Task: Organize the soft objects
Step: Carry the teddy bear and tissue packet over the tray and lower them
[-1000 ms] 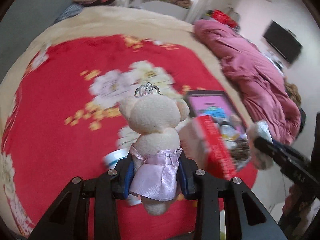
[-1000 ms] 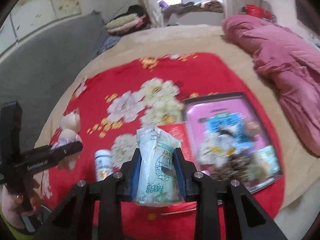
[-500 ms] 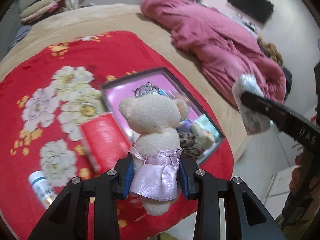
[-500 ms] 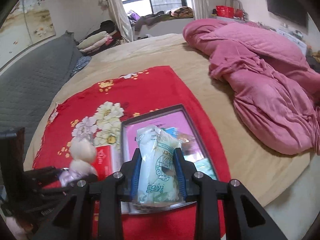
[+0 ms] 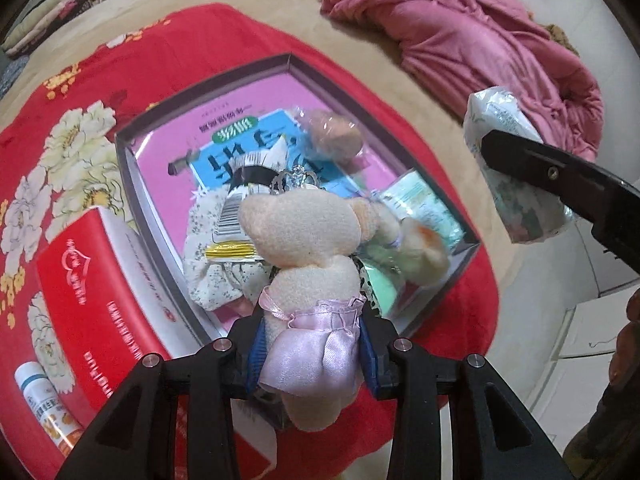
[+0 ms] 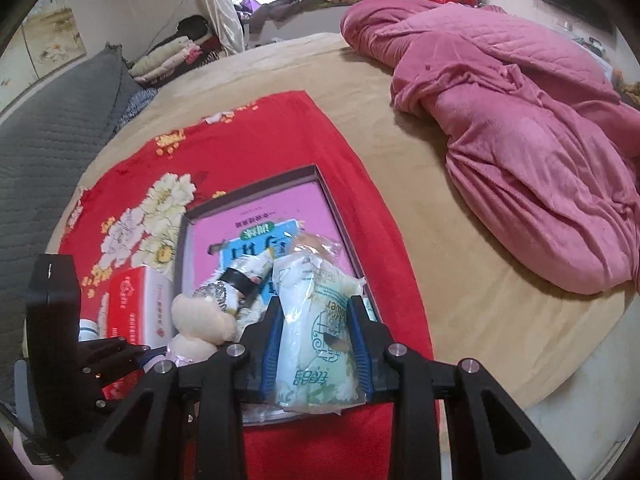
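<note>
While both claws hang over a shallow dark-rimmed box with a pink floor (image 5: 286, 60) on a red floral blanket (image 5: 192, 36), the left gripper (image 5: 310, 354) is clamped on a cream plush bear in a lilac satin dress (image 5: 308, 256). The bear's long axis runs along the fingers, its tiara-crowned head pointing away from the camera and down toward the box's contents. The right gripper (image 6: 316, 344) is clamped on a pale green plastic tissue pack (image 6: 316, 320), which stands lengthwise between the blue pads, above the box's near end. A red carton (image 5: 84, 280) lies just beside the box.
</note>
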